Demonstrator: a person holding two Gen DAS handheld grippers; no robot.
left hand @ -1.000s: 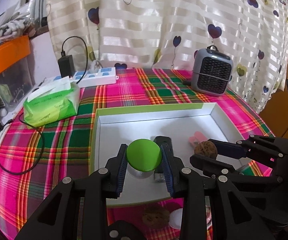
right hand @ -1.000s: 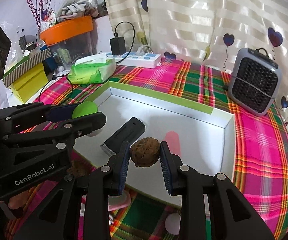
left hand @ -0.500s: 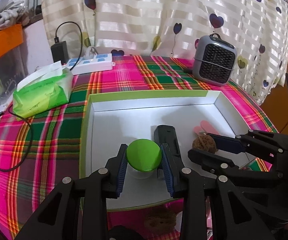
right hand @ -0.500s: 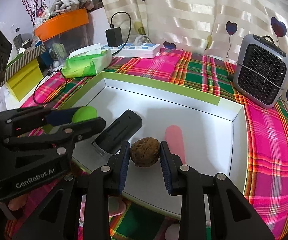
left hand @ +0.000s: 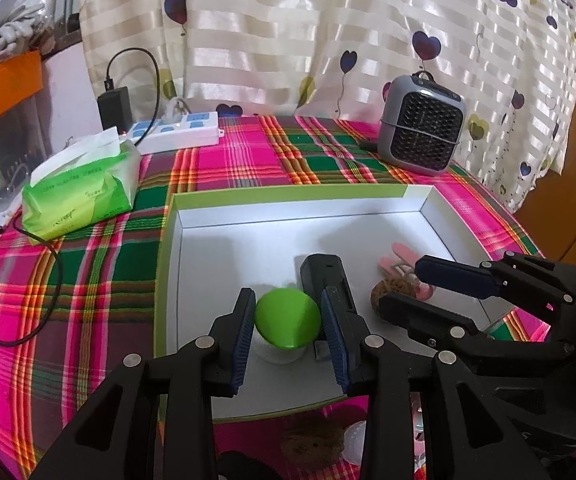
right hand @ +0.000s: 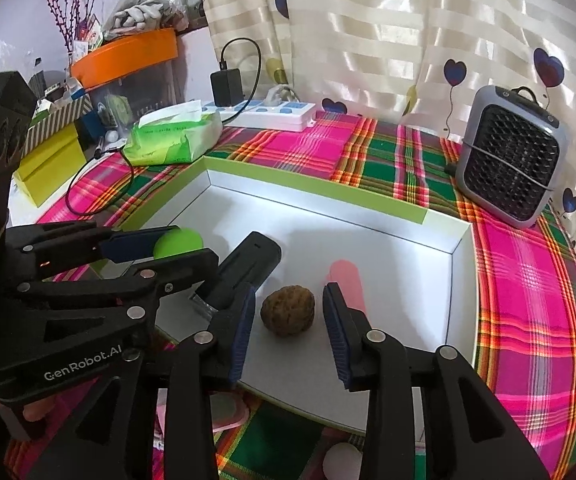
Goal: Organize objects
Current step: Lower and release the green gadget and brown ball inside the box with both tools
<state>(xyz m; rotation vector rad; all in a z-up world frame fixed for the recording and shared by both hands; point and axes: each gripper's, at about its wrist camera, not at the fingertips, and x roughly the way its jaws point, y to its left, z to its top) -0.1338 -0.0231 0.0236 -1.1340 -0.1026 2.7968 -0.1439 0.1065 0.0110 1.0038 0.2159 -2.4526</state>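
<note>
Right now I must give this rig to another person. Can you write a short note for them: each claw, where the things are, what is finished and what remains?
Left claw: jaws opening around the small white jar with the round green lid, which stands on the floor of the white cardboard tray with green rim.
Right claw: jaws opening, clear of the brown wrinkled walnut, which lies on the tray floor between them.
Also in the tray: a black rectangular device and a pink clip.
Done: jar and walnut set down in the tray.
Left: withdraw both claws; a second brown walnut and small pale items lie on the plaid cloth in front of the tray.
</note>
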